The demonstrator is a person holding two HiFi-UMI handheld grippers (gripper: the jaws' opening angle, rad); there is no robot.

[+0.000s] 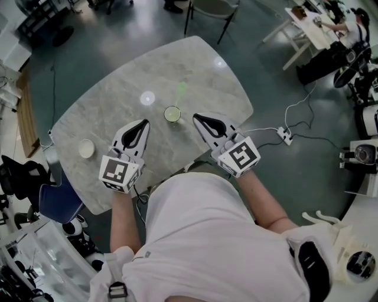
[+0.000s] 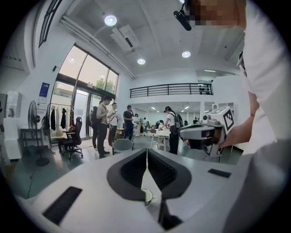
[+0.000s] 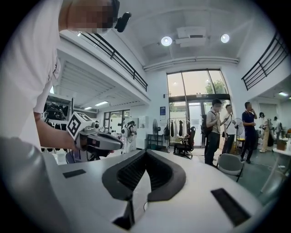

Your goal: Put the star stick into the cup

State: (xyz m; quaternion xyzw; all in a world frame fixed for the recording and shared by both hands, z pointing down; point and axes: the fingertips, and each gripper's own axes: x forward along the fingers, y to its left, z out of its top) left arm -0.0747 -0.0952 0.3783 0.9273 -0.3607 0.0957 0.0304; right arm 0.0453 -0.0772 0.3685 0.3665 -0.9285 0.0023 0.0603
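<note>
A small green cup (image 1: 172, 113) stands near the middle of the marble table (image 1: 201, 65). A pale green star stick (image 1: 181, 92), blurred, rises from the cup and leans away from me. My left gripper (image 1: 143, 122) hovers just left of the cup and my right gripper (image 1: 196, 117) just right of it; both are apart from it, shut and holding nothing. In the left gripper view the shut jaws (image 2: 147, 152) meet in a thin line, with the cup's rim (image 2: 148, 196) below them. The right gripper view shows its jaws (image 3: 146, 154) together too.
A small cream bowl (image 1: 86, 148) sits near the table's left edge. A chair (image 1: 212, 9) stands beyond the far side. A power strip (image 1: 286, 135) with white cable lies on the floor to the right. Several people (image 2: 107, 123) stand in the hall beyond.
</note>
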